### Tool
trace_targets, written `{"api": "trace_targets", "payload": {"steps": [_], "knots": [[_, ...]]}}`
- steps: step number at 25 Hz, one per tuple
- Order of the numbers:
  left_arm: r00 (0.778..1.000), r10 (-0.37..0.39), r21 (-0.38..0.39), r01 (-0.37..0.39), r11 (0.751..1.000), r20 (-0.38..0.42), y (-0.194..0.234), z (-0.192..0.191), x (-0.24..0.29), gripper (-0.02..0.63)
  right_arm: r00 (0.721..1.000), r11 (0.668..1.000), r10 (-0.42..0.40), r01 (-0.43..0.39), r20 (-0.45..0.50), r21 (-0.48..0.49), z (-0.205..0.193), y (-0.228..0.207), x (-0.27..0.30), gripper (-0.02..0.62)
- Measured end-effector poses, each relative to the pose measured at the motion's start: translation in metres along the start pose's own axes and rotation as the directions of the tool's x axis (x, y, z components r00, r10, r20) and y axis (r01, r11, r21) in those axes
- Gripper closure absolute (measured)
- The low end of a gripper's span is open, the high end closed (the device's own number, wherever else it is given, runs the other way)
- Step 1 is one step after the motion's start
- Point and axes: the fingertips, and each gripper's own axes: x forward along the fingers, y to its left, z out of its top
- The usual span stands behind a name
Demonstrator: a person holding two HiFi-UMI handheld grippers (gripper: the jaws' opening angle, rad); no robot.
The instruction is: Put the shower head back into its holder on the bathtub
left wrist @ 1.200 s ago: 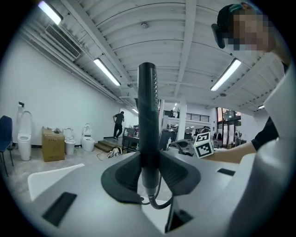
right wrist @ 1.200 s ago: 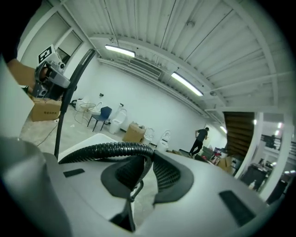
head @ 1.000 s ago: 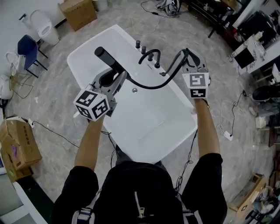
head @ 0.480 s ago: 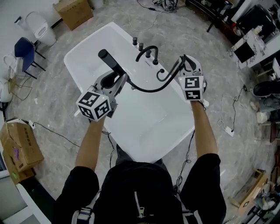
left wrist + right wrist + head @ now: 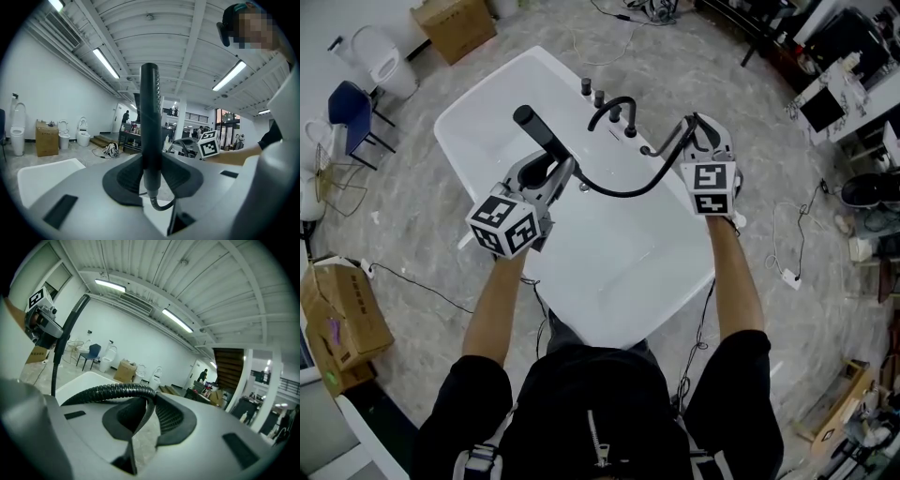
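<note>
In the head view my left gripper [image 5: 551, 172] is shut on the black stick-shaped shower head [image 5: 542, 136], which juts out over the white bathtub [image 5: 455, 141]. The left gripper view shows the shower head [image 5: 150, 122] upright between the pads. Its black ribbed hose [image 5: 614, 192] sags over the tub and rises to my right gripper [image 5: 697, 127], which is shut on it. In the right gripper view the hose [image 5: 115, 391] bends down between the jaws. Black tap fittings [image 5: 614, 108] stand on the tub's far rim, between the two grippers.
Around the tub are a cardboard box [image 5: 455, 26], a blue chair [image 5: 347, 108], a toilet [image 5: 380, 56], another box [image 5: 337, 319] at the left, cables [image 5: 656, 9] and a loaded desk [image 5: 844, 84] at the right. White toilets [image 5: 83, 136] line a wall.
Both grippers have come down a little over the tub, carrying the shower head and the hose. Neither grip has changed.
</note>
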Motion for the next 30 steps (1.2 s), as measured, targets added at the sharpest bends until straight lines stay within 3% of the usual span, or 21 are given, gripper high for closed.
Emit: {"api": "trace_targets", "payload": {"steps": [6,14,30], "knots": [[0.999,0.008,0.004,-0.007,1.000,-0.036,0.002,-0.017,0.002,0.471,0.998,0.998,0.031,-0.028,-0.059,0.058,-0.040,0.015,0.006,0.525],[1.000,-0.005,-0.001,0.005,1.000,-0.028,0.001,-0.018,0.005,0.471,0.999,0.998,0.022,-0.019,-0.037,0.062,-0.032,0.007,0.006,0.525],[0.998,0.001,-0.004,-0.002,1.000,-0.061,0.007,-0.041,0.009,0.471,0.986,0.991,0.085,-0.069,-0.144,0.115,-0.091,0.037,0.017,0.523]]}}
